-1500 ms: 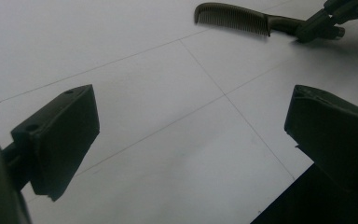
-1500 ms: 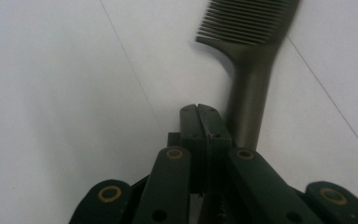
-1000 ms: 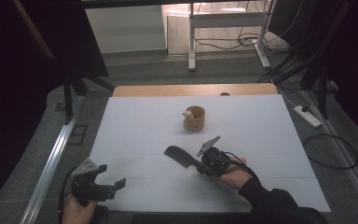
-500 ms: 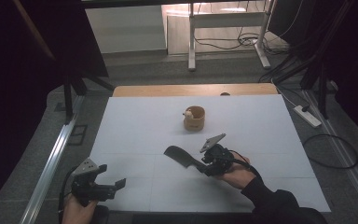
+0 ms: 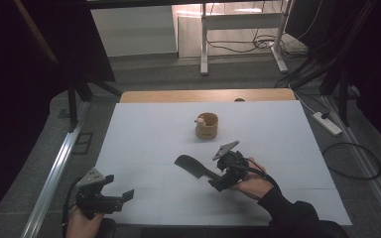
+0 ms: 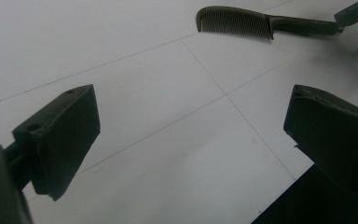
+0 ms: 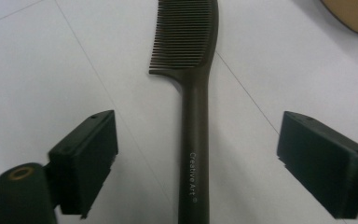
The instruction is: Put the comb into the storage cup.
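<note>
Wooden cup [image 5: 206,127] with pale contents

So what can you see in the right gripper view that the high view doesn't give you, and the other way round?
Right gripper view: fine comb teeth and "Creative Art" lettering on the handle, between open jaws. High view: the whole white table, the left gripper open near its front corner, and all of the small wooden cup. Both share the dark comb lying on the table in front of the right gripper.
</note>
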The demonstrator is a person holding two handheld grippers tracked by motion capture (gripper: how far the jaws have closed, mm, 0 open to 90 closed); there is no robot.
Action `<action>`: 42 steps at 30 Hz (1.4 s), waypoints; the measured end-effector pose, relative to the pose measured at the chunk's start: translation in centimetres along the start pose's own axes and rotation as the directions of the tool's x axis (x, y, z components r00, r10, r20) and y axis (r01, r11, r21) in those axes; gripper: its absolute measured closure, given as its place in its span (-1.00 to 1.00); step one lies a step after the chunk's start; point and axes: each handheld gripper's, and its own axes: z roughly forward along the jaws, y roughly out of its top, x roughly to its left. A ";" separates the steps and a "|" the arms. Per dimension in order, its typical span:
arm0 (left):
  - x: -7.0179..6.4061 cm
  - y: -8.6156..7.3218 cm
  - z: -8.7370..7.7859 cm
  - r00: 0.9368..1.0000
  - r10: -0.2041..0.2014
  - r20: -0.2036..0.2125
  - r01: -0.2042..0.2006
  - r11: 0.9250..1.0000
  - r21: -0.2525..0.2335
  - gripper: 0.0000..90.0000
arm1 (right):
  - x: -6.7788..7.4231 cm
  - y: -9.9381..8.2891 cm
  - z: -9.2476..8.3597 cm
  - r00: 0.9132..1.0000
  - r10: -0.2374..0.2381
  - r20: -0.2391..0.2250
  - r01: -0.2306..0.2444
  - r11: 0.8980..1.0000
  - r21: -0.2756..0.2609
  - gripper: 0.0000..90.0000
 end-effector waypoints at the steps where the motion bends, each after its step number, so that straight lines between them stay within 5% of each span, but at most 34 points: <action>1: 0.0 0.0 0.0 1.000 0.000 0.000 0.000 1.000 0.000 -0.90 | 0.0 0.0 0.0 1.000 0.005 0.001 -0.005 1.000 0.000 -0.87; 5: 0.0 0.0 0.0 1.000 0.001 0.001 -0.001 1.000 0.001 -0.90 | -0.3 0.0 0.2 1.000 0.019 0.010 -0.019 1.000 0.006 -1.00; 42: 0.0 0.0 0.0 1.000 0.000 0.001 0.000 1.000 0.008 -0.90 | -0.5 -1.3 4.3 1.000 0.005 0.000 -0.005 0.988 0.154 -1.00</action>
